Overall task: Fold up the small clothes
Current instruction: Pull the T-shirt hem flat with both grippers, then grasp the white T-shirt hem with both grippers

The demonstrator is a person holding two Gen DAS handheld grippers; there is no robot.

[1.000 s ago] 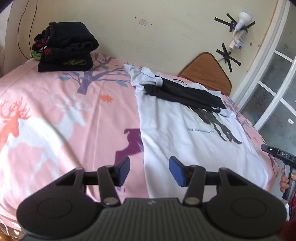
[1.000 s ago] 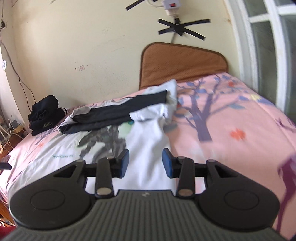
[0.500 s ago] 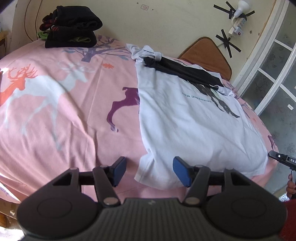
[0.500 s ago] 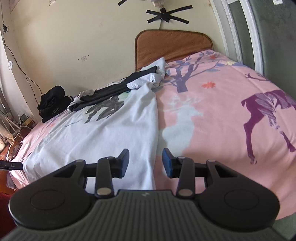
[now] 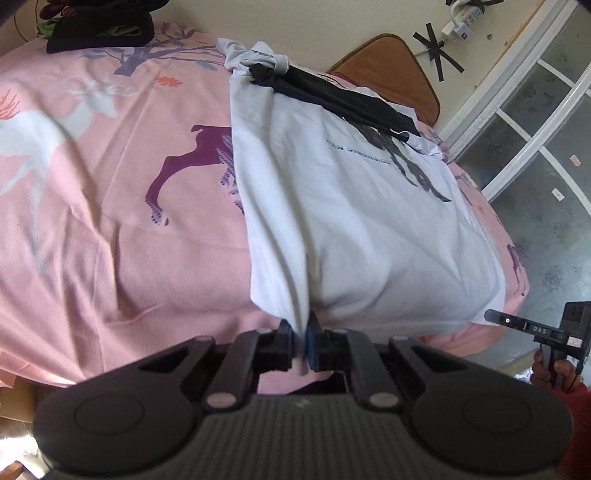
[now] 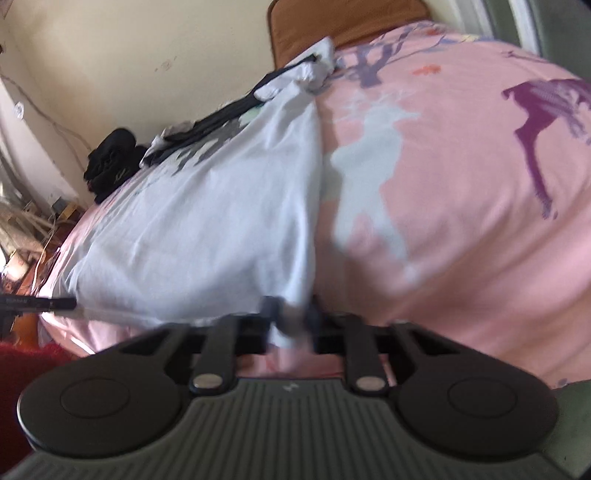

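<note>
A white T-shirt (image 5: 354,206) with a dark print lies spread on the pink bed, hem toward me; it also shows in the right wrist view (image 6: 207,221). A black garment (image 5: 332,96) lies across its far end. My left gripper (image 5: 300,343) is shut on the shirt's near left hem corner. My right gripper (image 6: 290,325) is shut on the shirt's near right hem corner, blurred by motion. The right gripper also shows at the lower right of the left wrist view (image 5: 535,328).
The pink bedsheet (image 5: 110,206) with deer and tree prints covers the bed. A pile of dark folded clothes (image 5: 99,22) sits at the far left by the wall. A brown headboard cushion (image 5: 391,59) leans on the wall. A glass door (image 5: 546,122) stands at right.
Both grippers drew back to the bed's near edge, dropped to the shirt's hem and closed on its two corners. The hem is now bunched at the left gripper.
</note>
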